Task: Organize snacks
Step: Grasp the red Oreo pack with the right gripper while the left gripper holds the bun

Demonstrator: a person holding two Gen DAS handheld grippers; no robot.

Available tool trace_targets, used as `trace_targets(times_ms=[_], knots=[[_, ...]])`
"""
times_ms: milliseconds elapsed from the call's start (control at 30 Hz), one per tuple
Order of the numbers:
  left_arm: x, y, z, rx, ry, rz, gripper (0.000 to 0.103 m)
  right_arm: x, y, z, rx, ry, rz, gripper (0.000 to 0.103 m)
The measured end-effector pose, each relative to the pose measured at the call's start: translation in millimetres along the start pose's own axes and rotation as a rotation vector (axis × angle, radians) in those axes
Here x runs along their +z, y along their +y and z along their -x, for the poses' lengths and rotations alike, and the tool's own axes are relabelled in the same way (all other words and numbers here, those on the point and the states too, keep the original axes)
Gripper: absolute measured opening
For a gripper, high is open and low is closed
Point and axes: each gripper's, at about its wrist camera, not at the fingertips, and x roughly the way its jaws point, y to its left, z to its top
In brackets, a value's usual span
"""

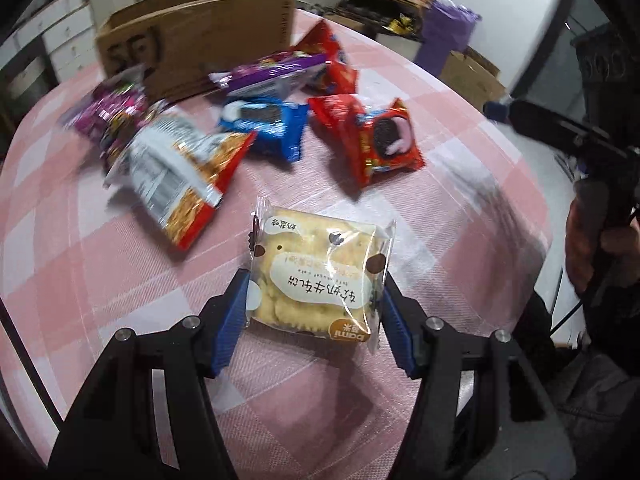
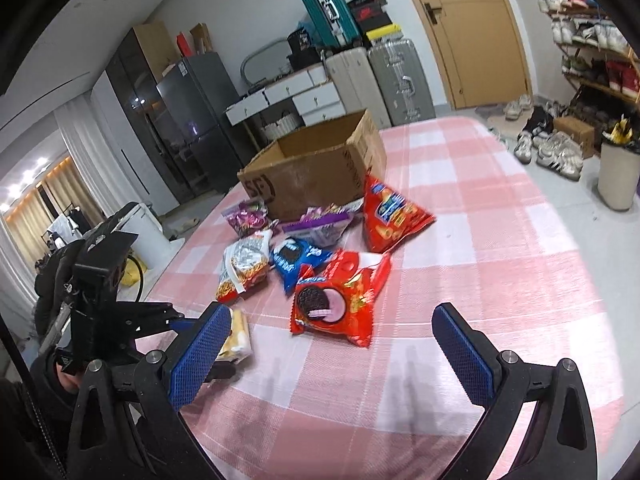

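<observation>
Here, in the left wrist view, the left tool [image 1: 314,296] has its two blue pads closed against the sides of a clear-wrapped cracker pack [image 1: 320,276], which sits between them at the near middle of the pink checked surface [image 1: 460,216]; whether the pack is lifted or resting there I cannot tell. Beyond it lie the other snacks: a red Oreo pack [image 1: 384,144] to the right, a blue Oreo pack [image 1: 268,124] in the middle, a silver and orange bag [image 1: 184,176] to the left, and a purple pack [image 1: 272,72] and red chip bag [image 1: 332,60] farther off, just in front of the open cardboard box [image 1: 200,36] at the far left. In the right wrist view, the right tool [image 2: 332,344] hangs wide open and holds nothing, its pads well apart over bare cloth, with the red Oreo pack [image 2: 336,300] just beyond them and the cardboard box [image 2: 316,168] behind the pile. The cracker pack [image 2: 238,334] shows at the near left, partly hidden by a pad. The step in hand looks like the first pick. Next, the left tool likely needs to carry the pack over the pile to the box and let go above its opening, gripping gently since crackers break.
</observation>
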Motion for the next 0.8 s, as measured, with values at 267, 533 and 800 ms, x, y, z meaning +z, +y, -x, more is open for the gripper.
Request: trace_targets(times_ms=[267,533,800], knots=[[-10.4,19.0,12.5,0.047,-0.046,0.096,0.059,3.6,6.6,-49.8,-0.004,0.089,-0.009,0.102],[-13.5,28.0,20.8,0.057,-0.071,0.144,0.059,4.0,13.9,-88.8,-0.034,0.15,-0.03,0.102],[-15.2,26.1,28.7,0.109,-0.089,0.139,0.06,3.1,14.7,-108.6,-0.133,0.183,-0.027,0.09]])
